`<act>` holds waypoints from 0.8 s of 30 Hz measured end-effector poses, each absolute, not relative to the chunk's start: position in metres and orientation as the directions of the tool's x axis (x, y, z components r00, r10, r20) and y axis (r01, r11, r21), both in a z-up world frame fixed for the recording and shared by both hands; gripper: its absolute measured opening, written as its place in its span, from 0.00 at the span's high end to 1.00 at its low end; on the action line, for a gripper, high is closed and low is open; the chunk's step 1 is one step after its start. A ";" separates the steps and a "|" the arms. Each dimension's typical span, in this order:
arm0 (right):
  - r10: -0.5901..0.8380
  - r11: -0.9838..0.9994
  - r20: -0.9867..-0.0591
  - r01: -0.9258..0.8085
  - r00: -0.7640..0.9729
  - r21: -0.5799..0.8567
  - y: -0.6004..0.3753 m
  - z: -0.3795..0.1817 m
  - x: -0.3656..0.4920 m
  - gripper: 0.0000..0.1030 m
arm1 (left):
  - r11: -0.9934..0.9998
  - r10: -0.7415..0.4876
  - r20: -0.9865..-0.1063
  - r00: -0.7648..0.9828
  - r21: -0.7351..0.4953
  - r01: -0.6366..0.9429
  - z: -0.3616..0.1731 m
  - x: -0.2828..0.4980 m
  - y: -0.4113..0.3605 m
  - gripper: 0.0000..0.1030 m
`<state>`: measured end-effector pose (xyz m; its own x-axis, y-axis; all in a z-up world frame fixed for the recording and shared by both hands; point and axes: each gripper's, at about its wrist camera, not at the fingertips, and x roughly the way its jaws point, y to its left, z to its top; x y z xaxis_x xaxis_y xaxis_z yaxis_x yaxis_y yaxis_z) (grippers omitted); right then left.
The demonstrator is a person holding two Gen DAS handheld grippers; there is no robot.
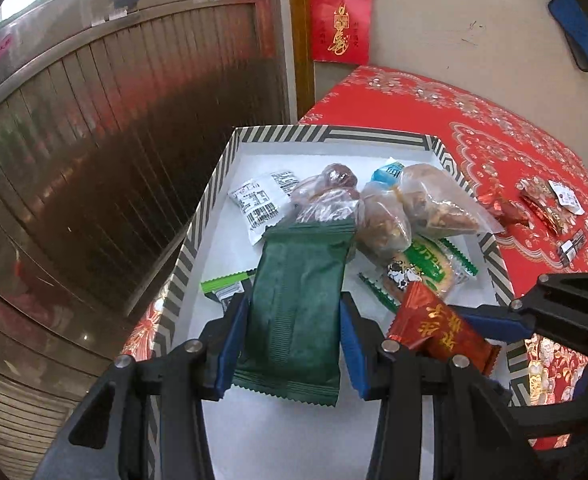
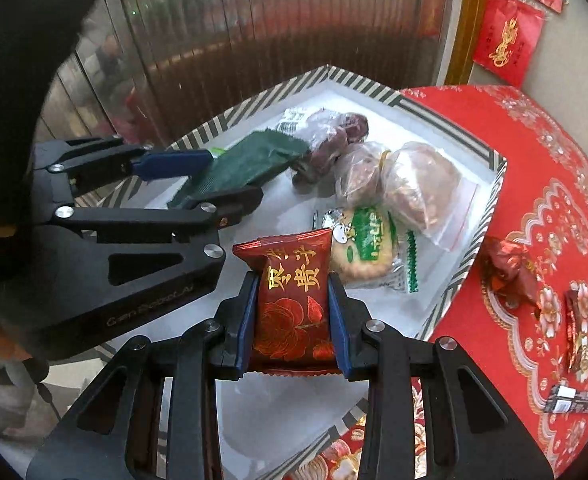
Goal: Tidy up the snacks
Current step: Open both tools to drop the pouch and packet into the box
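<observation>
My left gripper (image 1: 294,316) is shut on a dark green snack packet (image 1: 298,304), held over the white floor of a striped-rim box (image 1: 214,184). In the right wrist view the same left gripper (image 2: 222,178) reaches in from the left with the green packet (image 2: 250,164). My right gripper (image 2: 292,312) is shut on a red packet with gold characters (image 2: 294,300), hanging above the box's near part; that red packet (image 1: 442,328) also shows at the lower right of the left wrist view. Clear bags of nuts (image 2: 414,184), dried dates (image 2: 334,136) and a green-labelled cracker pack (image 2: 370,248) lie in the box.
The box sits on a red patterned tablecloth (image 1: 514,128). Loose red wrapped snacks (image 2: 510,272) and small sachets (image 2: 570,396) lie on the cloth right of the box. A wooden slatted partition (image 1: 114,140) stands behind, left of a wall with red envelopes (image 1: 340,24).
</observation>
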<state>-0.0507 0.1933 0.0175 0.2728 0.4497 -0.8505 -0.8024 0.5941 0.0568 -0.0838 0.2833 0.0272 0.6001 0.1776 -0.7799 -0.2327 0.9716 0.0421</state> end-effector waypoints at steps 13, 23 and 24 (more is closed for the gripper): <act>0.428 0.595 -0.856 -0.803 0.289 0.026 0.197 0.009 -0.054 0.58 | 0.969 0.188 -0.780 0.596 0.050 -0.241 0.027 -0.085 0.281 0.51; 0.442 0.625 -0.833 -0.780 0.333 0.020 0.173 0.025 -0.057 0.58 | 0.964 0.202 -0.752 0.627 0.041 -0.262 0.041 -0.092 0.274 0.27; 0.440 0.633 -0.827 -0.774 0.349 0.010 0.170 0.027 -0.058 0.58 | 0.964 0.211 -0.744 0.634 0.049 -0.263 0.045 -0.092 0.271 0.26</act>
